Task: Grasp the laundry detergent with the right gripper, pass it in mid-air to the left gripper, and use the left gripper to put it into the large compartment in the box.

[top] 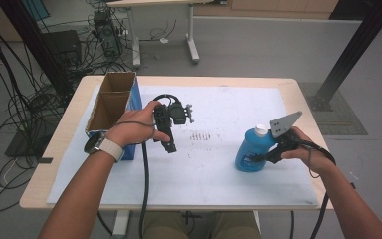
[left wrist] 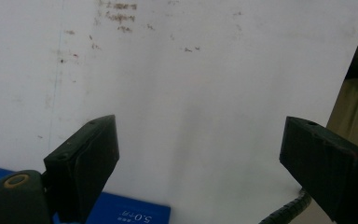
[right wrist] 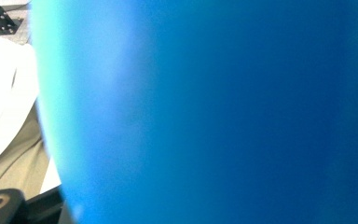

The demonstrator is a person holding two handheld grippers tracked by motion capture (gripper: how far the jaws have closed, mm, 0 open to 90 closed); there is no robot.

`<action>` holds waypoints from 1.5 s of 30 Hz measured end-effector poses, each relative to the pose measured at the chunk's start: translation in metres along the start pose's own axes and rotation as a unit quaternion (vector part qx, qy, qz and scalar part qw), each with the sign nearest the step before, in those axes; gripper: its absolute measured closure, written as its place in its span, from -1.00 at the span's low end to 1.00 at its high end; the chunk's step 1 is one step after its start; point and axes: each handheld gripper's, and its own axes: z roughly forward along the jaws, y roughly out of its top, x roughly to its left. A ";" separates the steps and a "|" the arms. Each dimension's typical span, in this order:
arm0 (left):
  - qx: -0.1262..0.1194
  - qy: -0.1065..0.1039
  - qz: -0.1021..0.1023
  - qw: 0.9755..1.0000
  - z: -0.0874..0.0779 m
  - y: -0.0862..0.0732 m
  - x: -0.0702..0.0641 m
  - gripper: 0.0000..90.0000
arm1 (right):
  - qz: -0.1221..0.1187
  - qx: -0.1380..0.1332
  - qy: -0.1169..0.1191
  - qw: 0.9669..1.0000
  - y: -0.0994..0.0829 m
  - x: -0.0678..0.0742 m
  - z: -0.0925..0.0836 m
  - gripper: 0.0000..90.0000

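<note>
A blue bottle [top: 248, 149] with a white cap stands on the white sheet at the right. My right gripper [top: 256, 158] comes in level from the right and is shut on the bottle's lower body. Seen up close in the right gripper view, the bottle [right wrist: 214, 112] is a blue blur and hides the jaws. My left gripper [top: 170, 146] hangs left of centre, beside the box, and points down at the sheet. Its jaws stand wide apart in the left gripper view, and the left gripper [left wrist: 200, 140] has bare white sheet between them.
An open cardboard box [top: 110, 102] with blue sides stands at the table's left; its blue side [left wrist: 121, 212] lies below my left jaws. A white sheet [top: 214, 174] covers most of the wooden table [top: 40, 184]. Cables, a second table and black posts stand beyond.
</note>
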 end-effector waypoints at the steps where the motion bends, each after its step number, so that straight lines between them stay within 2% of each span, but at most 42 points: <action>1: -0.003 0.001 -0.001 1.000 -0.002 0.000 -0.001 -0.74 | -0.001 -0.001 0.000 1.000 0.002 0.000 -0.001 -0.03; 6: -0.001 0.001 0.001 1.000 -0.011 0.004 -0.003 -0.74 | -0.005 -0.005 0.004 1.000 0.012 0.002 -0.005 -0.03; 11: -0.003 0.000 0.002 1.000 -0.021 0.008 -0.003 -0.78 | 0.008 -0.006 0.014 1.000 0.025 0.006 -0.007 -0.03; 17: -0.003 -0.003 0.002 1.000 -0.031 0.015 -0.006 -0.78 | 0.014 0.004 0.022 1.000 0.041 0.010 -0.007 -0.03; 27: -0.003 -0.013 0.000 1.000 -0.043 0.021 -0.009 -0.78 | 0.008 0.010 0.021 1.000 0.056 0.015 -0.003 -0.03; 28: -0.005 -0.018 0.002 1.000 -0.046 0.023 -0.010 -0.78 | 0.007 0.013 0.019 1.000 0.059 0.016 -0.001 -0.02; 33: -0.005 -0.018 0.005 1.000 -0.052 0.027 -0.011 -0.79 | 0.009 0.019 0.024 0.999 0.064 0.015 0.002 -0.02; 45: -0.003 -0.018 0.028 0.999 -0.065 0.043 -0.015 -0.80 | 0.006 0.022 0.028 0.999 0.080 0.013 0.012 -0.02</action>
